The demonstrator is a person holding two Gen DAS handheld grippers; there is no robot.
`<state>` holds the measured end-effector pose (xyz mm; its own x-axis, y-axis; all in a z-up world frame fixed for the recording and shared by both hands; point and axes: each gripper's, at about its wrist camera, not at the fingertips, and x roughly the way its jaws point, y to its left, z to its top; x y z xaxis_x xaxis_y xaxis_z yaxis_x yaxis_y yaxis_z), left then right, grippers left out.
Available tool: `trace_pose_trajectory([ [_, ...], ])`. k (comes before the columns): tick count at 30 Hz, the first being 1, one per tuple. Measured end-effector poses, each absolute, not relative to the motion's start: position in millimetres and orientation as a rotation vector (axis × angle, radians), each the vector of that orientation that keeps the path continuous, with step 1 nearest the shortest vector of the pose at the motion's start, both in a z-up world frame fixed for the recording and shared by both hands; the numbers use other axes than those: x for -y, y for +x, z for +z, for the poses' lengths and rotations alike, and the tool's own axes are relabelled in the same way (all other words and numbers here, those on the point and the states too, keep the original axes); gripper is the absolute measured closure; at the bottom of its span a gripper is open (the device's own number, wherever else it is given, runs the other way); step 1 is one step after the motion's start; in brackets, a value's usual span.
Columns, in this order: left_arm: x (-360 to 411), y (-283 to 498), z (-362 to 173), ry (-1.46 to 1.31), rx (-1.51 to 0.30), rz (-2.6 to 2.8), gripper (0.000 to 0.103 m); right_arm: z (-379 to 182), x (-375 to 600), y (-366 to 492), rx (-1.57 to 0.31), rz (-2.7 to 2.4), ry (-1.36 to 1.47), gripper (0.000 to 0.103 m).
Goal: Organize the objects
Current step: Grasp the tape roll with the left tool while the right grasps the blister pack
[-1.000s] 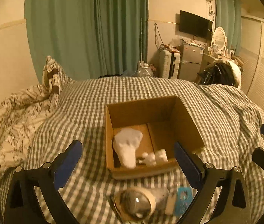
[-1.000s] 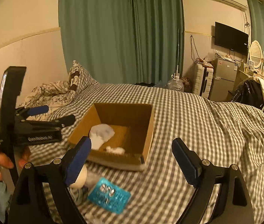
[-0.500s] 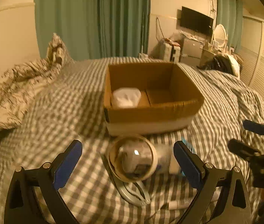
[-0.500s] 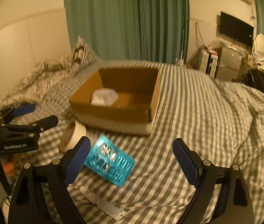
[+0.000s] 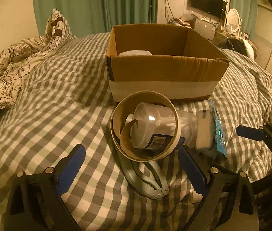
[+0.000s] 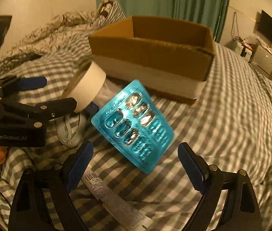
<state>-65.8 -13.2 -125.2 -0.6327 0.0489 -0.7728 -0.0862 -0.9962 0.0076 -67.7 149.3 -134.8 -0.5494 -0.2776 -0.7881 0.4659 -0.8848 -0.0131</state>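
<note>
An open cardboard box [image 5: 164,71] stands on the checked bed, with a white bundle [image 5: 135,53] inside. In front of it lie a tape roll [image 5: 116,119] with a clear plastic jar [image 5: 151,127] poking through it, and grey pliers-like clips [image 5: 147,179]. My left gripper [image 5: 130,165] is open and empty, low over the roll. In the right wrist view a teal blister pack [image 6: 134,125] leans just ahead of my open, empty right gripper [image 6: 136,163]. The tape roll [image 6: 88,84], the box [image 6: 155,57] and a tube [image 6: 116,200] show there too.
A rumpled patterned duvet [image 5: 11,61] and a pillow [image 5: 57,25] lie at the left of the bed. Green curtains [image 5: 97,3], a TV [image 5: 209,2] and furniture stand behind. My left gripper shows at the left of the right wrist view [image 6: 30,104].
Both grippers have dropped down and moved in toward the items in front of the box. The roll and the blister pack now loom large. Both stay open.
</note>
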Motion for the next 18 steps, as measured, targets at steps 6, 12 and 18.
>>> trace_pose_trajectory([
  [6,11,-69,-128,-1.318,-0.045,2.749,0.011,-133,-155,-73,-0.254,-2.442,1.18,0.036],
  [12,9,-68,-124,-1.292,-0.026,2.723,0.026,-116,-161,-71,-0.237,-2.465,1.143,0.072],
  [18,7,-74,-122,-1.288,0.007,2.677,0.046,-105,-169,-78,-0.228,-2.524,1.126,0.085],
])
